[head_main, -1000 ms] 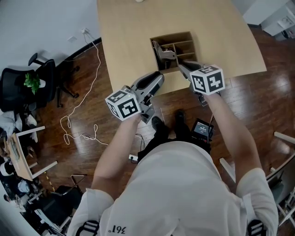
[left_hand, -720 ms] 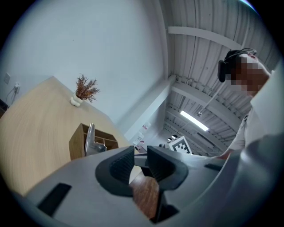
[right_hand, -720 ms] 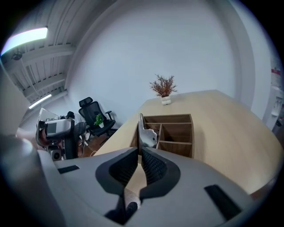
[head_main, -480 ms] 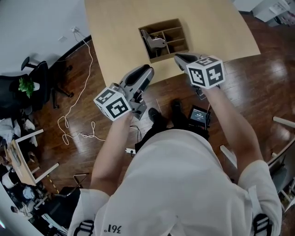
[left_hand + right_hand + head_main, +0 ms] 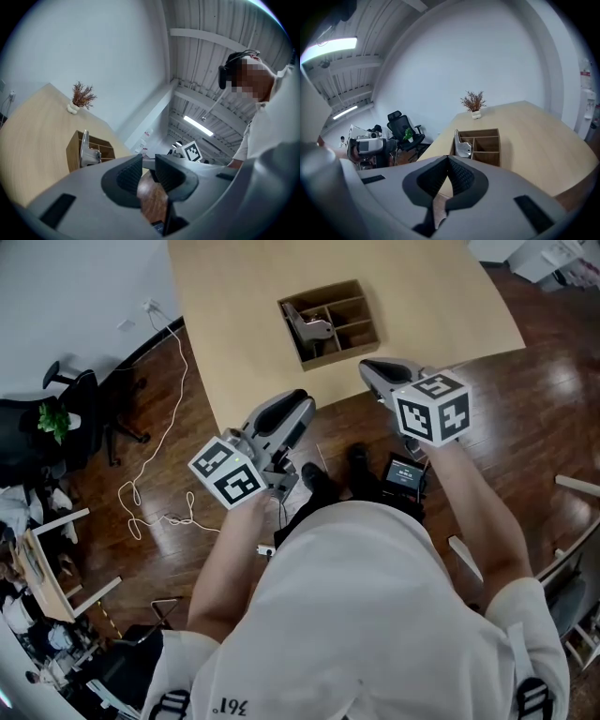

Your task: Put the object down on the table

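- Light wood table (image 5: pixel 246 296) up top, dark shiny wood floor (image 5: pixel 192 479) under it, with a white cable (image 5: pixel 161 442) snaking across the floor and a black office chair (image 5: pixel 80 399) off to the left.
- On the table sits an open wooden box (image 5: pixel 362 298) split into compartments. The metal object (image 5: pixel 314 329) is silvery and stands on edge in the box's left-hand compartment, leaning a bit, so it's in the box and not on the bare tabletop.
- Far end of the table has a little white vase with a dried plant (image 5: pixel 473 102).
- Left gripper (image 5: pixel 298 401) is held near the table's near edge, well apart from the box. Its own view shows the jaws slightly spread, just a narrow gap, with only floor showing through it.
- Right gripper (image 5: pixel 371 367) is right at the table's near edge, just this side of the box and not touching it. Jaws are pressed together at the tips, nothing pinched.
- Person in a white shirt holds both, arms stretched forward.
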Tool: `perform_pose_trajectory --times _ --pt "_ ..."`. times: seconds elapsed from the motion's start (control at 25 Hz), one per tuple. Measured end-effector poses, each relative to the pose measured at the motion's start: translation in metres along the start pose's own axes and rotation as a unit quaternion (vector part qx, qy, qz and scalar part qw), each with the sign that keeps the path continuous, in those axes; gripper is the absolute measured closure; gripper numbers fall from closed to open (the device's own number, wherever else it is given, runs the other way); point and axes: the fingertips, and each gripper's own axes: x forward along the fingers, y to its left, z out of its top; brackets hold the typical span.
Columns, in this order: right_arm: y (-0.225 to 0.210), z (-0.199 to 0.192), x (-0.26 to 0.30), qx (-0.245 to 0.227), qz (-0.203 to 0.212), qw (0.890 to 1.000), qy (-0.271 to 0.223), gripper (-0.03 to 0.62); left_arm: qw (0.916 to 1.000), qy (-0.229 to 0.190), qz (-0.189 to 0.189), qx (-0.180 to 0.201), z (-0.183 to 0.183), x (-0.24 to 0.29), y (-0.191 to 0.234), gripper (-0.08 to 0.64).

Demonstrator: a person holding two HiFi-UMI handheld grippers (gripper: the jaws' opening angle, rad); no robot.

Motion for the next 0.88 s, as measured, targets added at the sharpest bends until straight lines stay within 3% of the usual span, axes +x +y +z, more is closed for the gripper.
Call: perform_pose_trajectory --times 0.36,0.88 --pt "0.022 0.007 -0.044 0.010 -0.005 0.999 -0.049 0.589 0.9999 0.002 -0.008 0.013 0.004 -0.019 -0.032 0.476" --pt "0.036 0.005 -0.082 0.029 -0.009 0.997 -0.072 0.589 0.9999 0.009 -0.004 0.010 0.000 -0.040 -0.050 0.477"
